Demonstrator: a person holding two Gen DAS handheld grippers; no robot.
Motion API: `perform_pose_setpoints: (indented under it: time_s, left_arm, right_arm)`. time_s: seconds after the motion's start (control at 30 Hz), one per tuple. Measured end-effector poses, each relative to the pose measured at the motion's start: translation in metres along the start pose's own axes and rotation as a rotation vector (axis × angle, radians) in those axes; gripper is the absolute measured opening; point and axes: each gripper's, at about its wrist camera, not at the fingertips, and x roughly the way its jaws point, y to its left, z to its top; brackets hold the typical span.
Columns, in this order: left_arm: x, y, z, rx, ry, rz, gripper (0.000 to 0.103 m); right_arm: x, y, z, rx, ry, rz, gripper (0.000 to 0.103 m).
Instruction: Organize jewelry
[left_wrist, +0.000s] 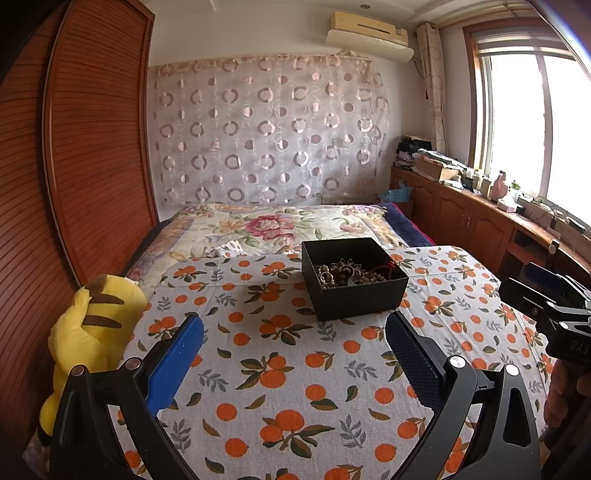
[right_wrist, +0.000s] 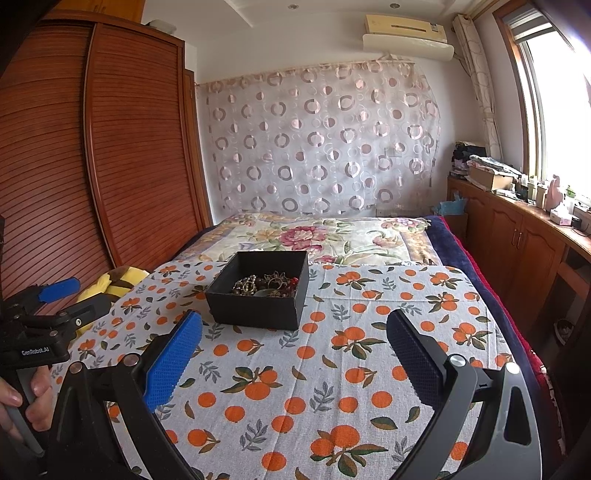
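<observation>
So: bed (left_wrist: 280, 221) with an orange-print cloth (left_wrist: 295, 369) over the near end. Black box (left_wrist: 354, 291) sits on the cloth, jewelry (left_wrist: 347, 275) heaped inside. Left gripper (left_wrist: 295, 354) and right gripper (right_wrist: 295, 354) both spread wide, empty, short of the box.

A table covered by a cloth (left_wrist: 295, 387) printed with oranges and leaves carries the things. A black box (left_wrist: 354, 291) sits on the cloth near the far edge, open at the top, with a tangle of jewelry (left_wrist: 347, 275) inside: beads, metal pieces and a bit of red. A yellow plush (left_wrist: 88, 328) with brown stripes is at the table's left edge; whether it rests on the table cannot be told. Beyond the far edge lies a bed (left_wrist: 280, 225) under a floral quilt, with a dark blue blanket (right_wrist: 454, 251) along its right side.
</observation>
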Motion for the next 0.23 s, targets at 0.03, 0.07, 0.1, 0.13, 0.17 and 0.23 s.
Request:
perform_pose_setpoints:
  time_s: [0.03, 0.07, 0.1, 0.13, 0.17, 0.23]
  left_arm:
    - [-0.0002, -0.0002, 0.0002, -0.002, 0.0, 0.001, 0.095]
    - [-0.0006, -0.0008, 0.0007, -0.003, 0.001, -0.001, 0.095]
    - [-0.0011, -0.0006, 0.0009, -0.002, 0.002, -0.002, 0.095]
    - [-0.0014, -0.0012, 0.0012, -0.002, 0.003, -0.001, 0.095]
    - [-0.0019, -0.002, 0.0017, -0.002, 0.003, 0.001, 0.095]
    - [-0.0028, -0.0043, 0.0026, 0.0, 0.002, 0.002, 0.095]
  right_arm:
    - [0.0, -0.0002, 0.0001, 0.001, -0.001, 0.0, 0.101]
    - [0.0001, -0.0001, 0.0001, 0.001, -0.001, -0.001, 0.101]
    - [0.0001, -0.0001, 0.0, 0.001, 0.0, 0.0, 0.101]
    - [0.0, -0.0001, 0.0, 0.001, 0.0, 0.0, 0.101]
    - [0.0, 0.0, -0.0001, 0.001, 0.0, -0.001, 0.101]
    - [0.0, -0.0003, 0.0, 0.001, 0.0, -0.001, 0.101]
